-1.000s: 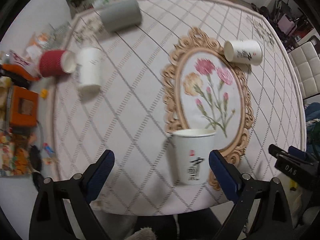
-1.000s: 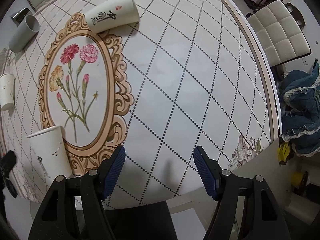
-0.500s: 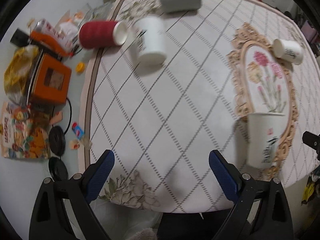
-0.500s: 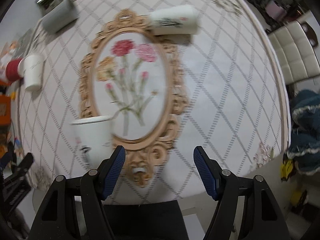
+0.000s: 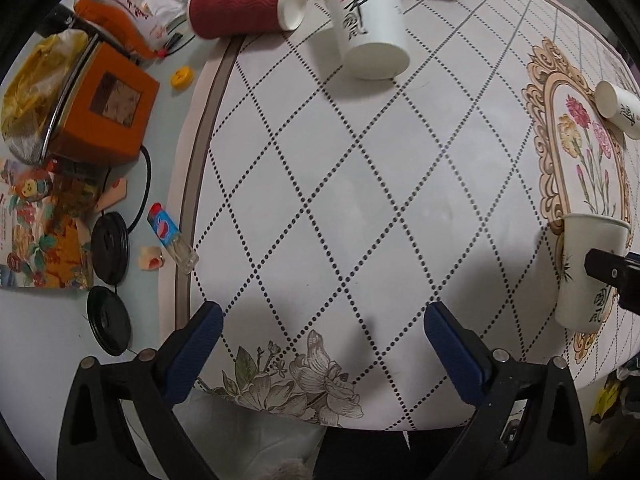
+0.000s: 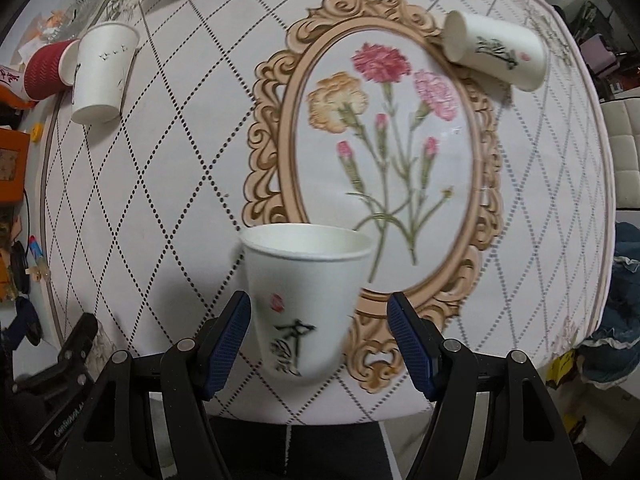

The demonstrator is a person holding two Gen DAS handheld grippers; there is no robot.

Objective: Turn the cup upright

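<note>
Standing upright, tapered paper cup (image 6: 306, 300) sits between released right gripper (image 6: 320, 336); left gripper (image 5: 322, 354) spread.

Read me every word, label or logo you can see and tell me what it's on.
Pepsi globe logo, no lettering: small bottle off the table edge.
Black brush calligraphy: white cups, too stylised to read.
Red characters: orange packet, too small to read.
Embossed lettering: left tool body in the right wrist view, too dim.

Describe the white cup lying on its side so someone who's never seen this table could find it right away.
Start at the ornate gold oval frame printed on the tablecloth. At its far right rim lies a white paper cup, mouth toward the frame. The other white cups stand on end; only this one lies down.
</note>
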